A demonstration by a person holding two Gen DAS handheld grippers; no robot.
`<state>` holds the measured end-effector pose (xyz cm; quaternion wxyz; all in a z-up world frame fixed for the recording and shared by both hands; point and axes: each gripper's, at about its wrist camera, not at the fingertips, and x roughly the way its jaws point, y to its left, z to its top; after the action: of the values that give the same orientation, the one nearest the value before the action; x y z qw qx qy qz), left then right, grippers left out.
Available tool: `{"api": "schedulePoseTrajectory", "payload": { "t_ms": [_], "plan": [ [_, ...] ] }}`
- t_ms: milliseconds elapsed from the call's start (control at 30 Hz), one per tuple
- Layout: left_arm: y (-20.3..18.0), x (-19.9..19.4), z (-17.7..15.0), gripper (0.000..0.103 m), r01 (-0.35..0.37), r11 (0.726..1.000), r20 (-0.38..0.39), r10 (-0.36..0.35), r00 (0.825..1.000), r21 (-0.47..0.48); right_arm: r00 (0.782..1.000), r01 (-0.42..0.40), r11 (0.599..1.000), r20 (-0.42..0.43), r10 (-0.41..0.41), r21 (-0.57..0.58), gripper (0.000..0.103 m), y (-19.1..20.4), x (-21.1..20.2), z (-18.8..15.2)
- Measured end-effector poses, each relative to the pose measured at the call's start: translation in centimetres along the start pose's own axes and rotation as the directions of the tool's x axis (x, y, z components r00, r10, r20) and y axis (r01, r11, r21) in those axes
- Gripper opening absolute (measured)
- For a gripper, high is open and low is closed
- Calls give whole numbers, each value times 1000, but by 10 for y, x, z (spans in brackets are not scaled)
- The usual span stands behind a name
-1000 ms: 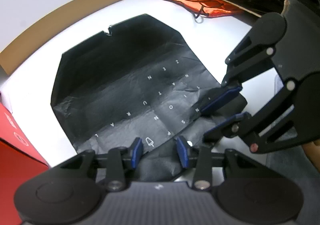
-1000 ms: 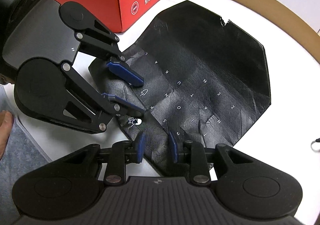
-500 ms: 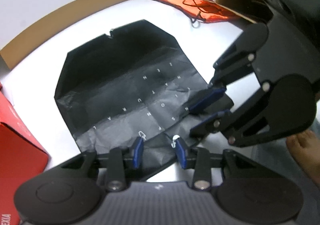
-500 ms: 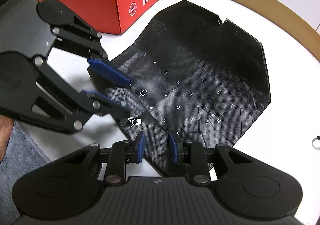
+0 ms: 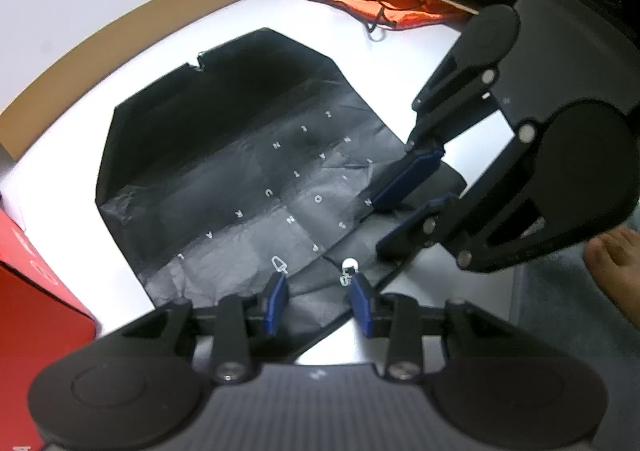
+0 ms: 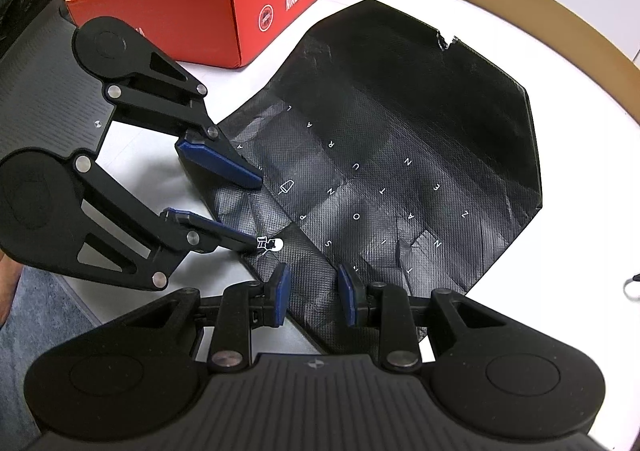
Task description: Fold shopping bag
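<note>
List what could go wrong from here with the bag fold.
Both the left gripper and right gripper are open over the near edge of the black bag; a shallow pinch may slip. The creased near flap could fold crooked. The red box sits close beside it.

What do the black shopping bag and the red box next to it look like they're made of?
Black shopping bag: probably non-woven synthetic fabric, matte; a fine embossed grid and soft creases show. Red box: cardboard, smooth red print outside, raw brown inside its open flaps.
</note>
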<state>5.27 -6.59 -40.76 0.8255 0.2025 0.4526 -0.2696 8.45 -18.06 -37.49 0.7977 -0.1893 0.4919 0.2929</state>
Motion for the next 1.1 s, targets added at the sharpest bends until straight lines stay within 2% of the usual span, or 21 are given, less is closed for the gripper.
{"api": "schedulePoseTrajectory", "payload": {
  "t_ms": [100, 200, 433, 467, 500, 600, 833, 1100],
  "plan": [
    [0, 0, 0, 37, 3, 1000, -1, -3, 1000, 2, 1000, 7, 1000, 9, -7, -15, 31, -1, -2, -2],
    [0, -1, 0, 36, 8, 1000, -1, -8, 1000, 1, 999, 30, 998, 19, -29, -60, 32, 37, -4, -3],
    [3, -3, 0, 35, 19, 1000, 0, -19, 1000, -3, 999, 50, 982, 15, -48, -182, 33, 44, -8, -6],
    [3, -4, 0, 35, 20, 1000, 1, -20, 1000, -4, 998, 56, 979, 12, -55, -196, 35, 49, -8, -6],
    [3, -5, -1, 35, 22, 1000, 2, -22, 1000, -5, 998, 68, 975, 9, -67, -211, 41, 59, -7, -6],
    [4, -7, -1, 35, 24, 1000, 3, -24, 1000, -6, 997, 73, 969, 2, -75, -236, 47, 61, -9, -6],
    [8, -11, 1, 35, 33, 999, 2, -33, 999, -27, 994, 106, 936, 11, -109, -335, 44, 74, -9, -10],
    [9, -18, 3, 37, 35, 999, -3, -35, 999, -25, 997, 67, 948, -7, -72, -312, 38, 60, 7, 3]
  ]
}}
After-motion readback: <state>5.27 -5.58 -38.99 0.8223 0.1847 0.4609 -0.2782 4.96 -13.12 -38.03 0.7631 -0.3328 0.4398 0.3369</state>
